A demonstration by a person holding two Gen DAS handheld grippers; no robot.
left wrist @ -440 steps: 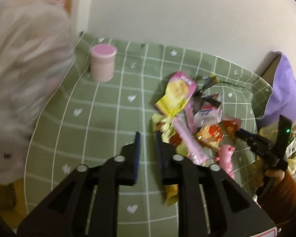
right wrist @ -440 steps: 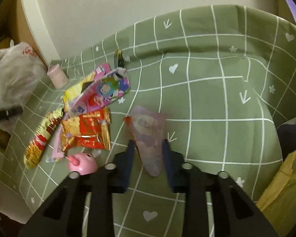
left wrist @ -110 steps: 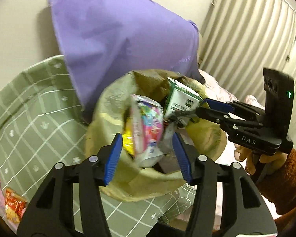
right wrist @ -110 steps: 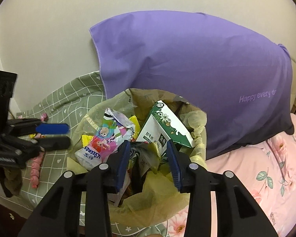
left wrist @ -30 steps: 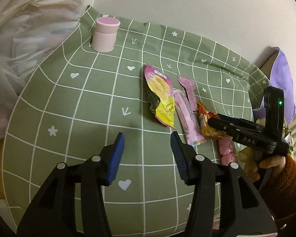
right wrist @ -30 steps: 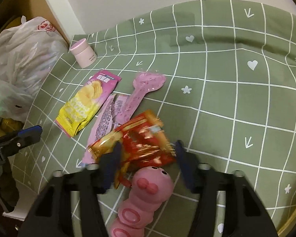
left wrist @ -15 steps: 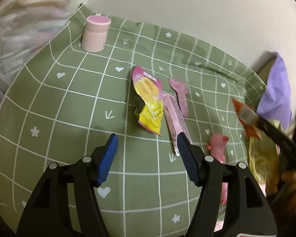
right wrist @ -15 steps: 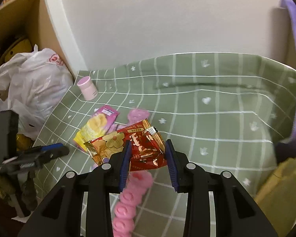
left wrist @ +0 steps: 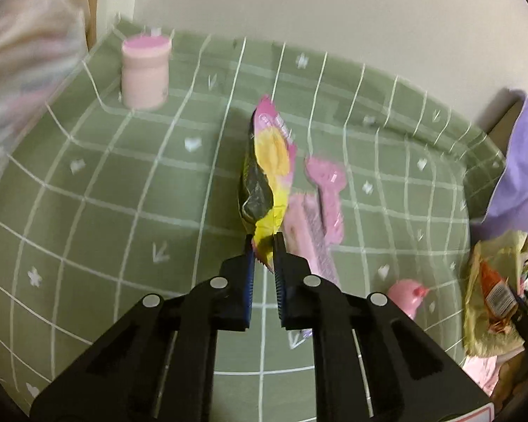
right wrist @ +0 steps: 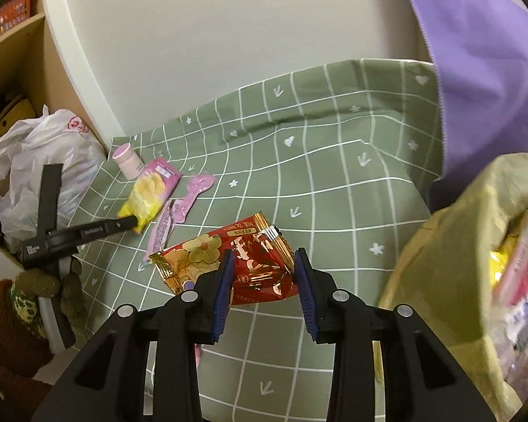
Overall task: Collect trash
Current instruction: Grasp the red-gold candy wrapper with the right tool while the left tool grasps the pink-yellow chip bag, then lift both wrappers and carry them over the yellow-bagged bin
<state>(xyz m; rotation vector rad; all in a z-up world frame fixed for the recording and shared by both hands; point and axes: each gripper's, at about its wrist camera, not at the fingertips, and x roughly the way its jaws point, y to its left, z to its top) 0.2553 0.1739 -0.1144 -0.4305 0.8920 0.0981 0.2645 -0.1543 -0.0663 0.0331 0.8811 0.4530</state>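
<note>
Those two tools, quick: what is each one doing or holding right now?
Left tool: closing on the bottom edge of the yellow-and-pink chip bag.
Right tool: clamped on the red-and-gold snack wrapper.

A yellow-and-pink chip bag (left wrist: 269,172) stands lifted mid-frame. A crinkled red-and-gold snack wrapper (right wrist: 236,263) hangs lower centre. The olive trash bag (right wrist: 450,246) gapes at the right edge.

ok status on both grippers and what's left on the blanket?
Left gripper closing on yellow chip bag. Right gripper holds red wrapper, trash bag alongside. Pink wrappers remain; nothing blocking.
</note>
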